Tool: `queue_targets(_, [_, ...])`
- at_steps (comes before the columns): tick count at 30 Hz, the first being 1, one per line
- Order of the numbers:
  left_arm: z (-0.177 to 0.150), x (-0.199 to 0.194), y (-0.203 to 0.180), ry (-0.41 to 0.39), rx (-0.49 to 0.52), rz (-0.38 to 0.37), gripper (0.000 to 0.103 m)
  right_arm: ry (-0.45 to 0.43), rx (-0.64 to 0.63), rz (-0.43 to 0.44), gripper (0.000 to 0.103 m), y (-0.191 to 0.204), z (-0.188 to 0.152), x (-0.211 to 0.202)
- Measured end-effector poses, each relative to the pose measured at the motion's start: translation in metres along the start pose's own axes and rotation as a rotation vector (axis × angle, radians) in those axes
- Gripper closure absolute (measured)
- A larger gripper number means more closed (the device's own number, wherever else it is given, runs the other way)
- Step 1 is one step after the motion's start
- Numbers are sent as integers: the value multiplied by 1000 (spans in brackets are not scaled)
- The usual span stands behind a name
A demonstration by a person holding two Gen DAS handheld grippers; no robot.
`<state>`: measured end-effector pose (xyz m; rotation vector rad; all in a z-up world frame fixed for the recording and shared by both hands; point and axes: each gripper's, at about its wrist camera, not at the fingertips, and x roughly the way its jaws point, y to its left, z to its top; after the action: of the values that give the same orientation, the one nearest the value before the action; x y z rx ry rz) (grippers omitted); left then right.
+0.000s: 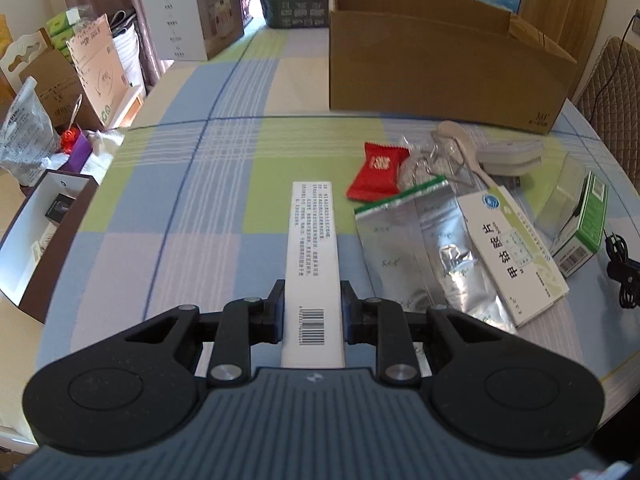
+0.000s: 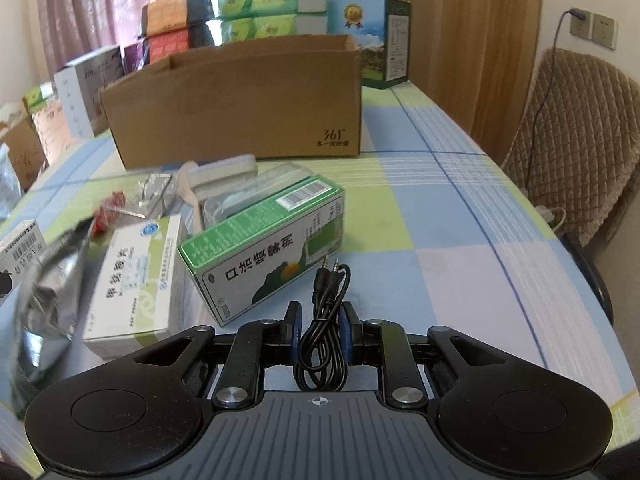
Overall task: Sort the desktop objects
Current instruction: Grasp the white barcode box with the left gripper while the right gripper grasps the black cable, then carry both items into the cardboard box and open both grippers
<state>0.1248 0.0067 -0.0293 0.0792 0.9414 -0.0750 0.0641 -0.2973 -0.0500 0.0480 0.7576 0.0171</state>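
Note:
My left gripper (image 1: 312, 305) is shut on a long white box (image 1: 313, 248) with a barcode, held over the checked tablecloth. To its right lie a red candy packet (image 1: 376, 172), a silver foil zip bag (image 1: 428, 256), a white-and-green medicine box (image 1: 516, 256) and a green box (image 1: 584, 224). My right gripper (image 2: 320, 326) is shut on a coiled black audio cable (image 2: 325, 320), its two plugs pointing forward. Just left of it lie the green box (image 2: 264, 244), the white-and-green medicine box (image 2: 138, 276) and the foil bag (image 2: 44, 292).
An open brown cardboard box (image 1: 436, 68) (image 2: 240, 100) stands behind the pile. Cartons and tissue packs (image 2: 272, 8) crowd the table's far end. A padded chair (image 2: 576, 148) stands at the right edge. Off the left edge sit an open white box (image 1: 36, 232) and bags.

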Motion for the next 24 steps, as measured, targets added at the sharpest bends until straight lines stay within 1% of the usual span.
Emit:
queue_targets(7, [9,-20,2,-37,-7,-16,82,-34,20,12,87,-4,13,-30])
queue_targets(12, [17,-33,-3,-62,-9,-45,82,-74,21,21,87,-10,36,-51])
queue_targets(19, [50,-46,-16,-101,9,-98,82,-133,-27,65,87,-9,90,-67])
queue_targets(22, [70,-48,-22,-114,18,-121,82,-145,-52,88,87,-3,115,-65])
queue_targets(24, [85,-46,-25,-125,34,-123,82,-146,-66,102,87,0,131,-57])
